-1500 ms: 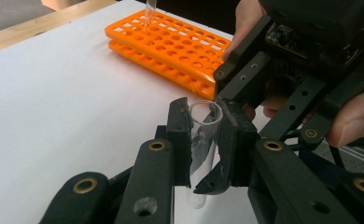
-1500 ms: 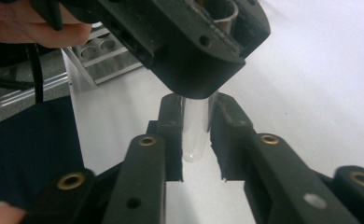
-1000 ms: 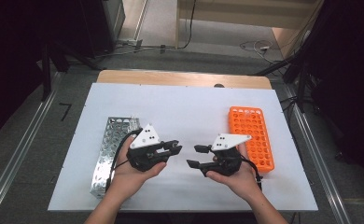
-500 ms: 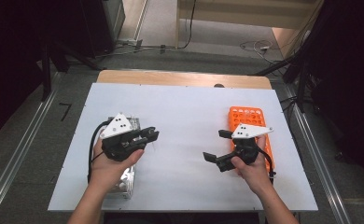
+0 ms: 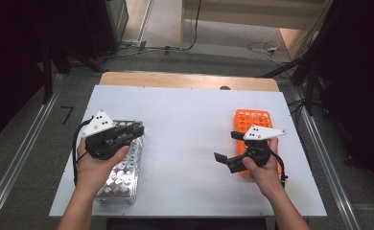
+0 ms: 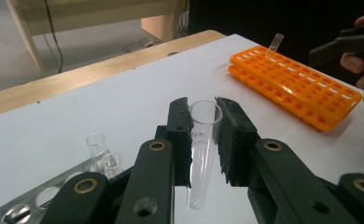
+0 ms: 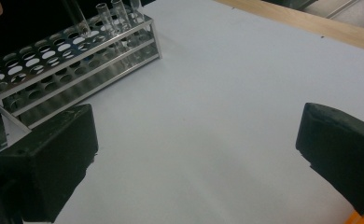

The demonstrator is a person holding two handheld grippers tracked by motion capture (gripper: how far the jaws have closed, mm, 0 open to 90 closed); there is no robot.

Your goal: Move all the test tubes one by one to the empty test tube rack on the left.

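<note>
My left gripper hovers over the far end of the metal tube rack at the table's left. In the left gripper view it is shut on a clear test tube, gripped just below the rim and hanging upright. My right gripper is open and empty at the near-left corner of the orange rack. Its jaws stand wide apart over bare white table. One small tube stands in the orange rack.
A few clear tubes stand in the far end of the metal rack. The white table top lies between the two racks. A wooden strip runs along the far edge, with floor and cables beyond.
Both hands have drawn apart from the table's middle. The left gripper moved left to above the metal rack with the tube; the right moved right to the orange rack.
</note>
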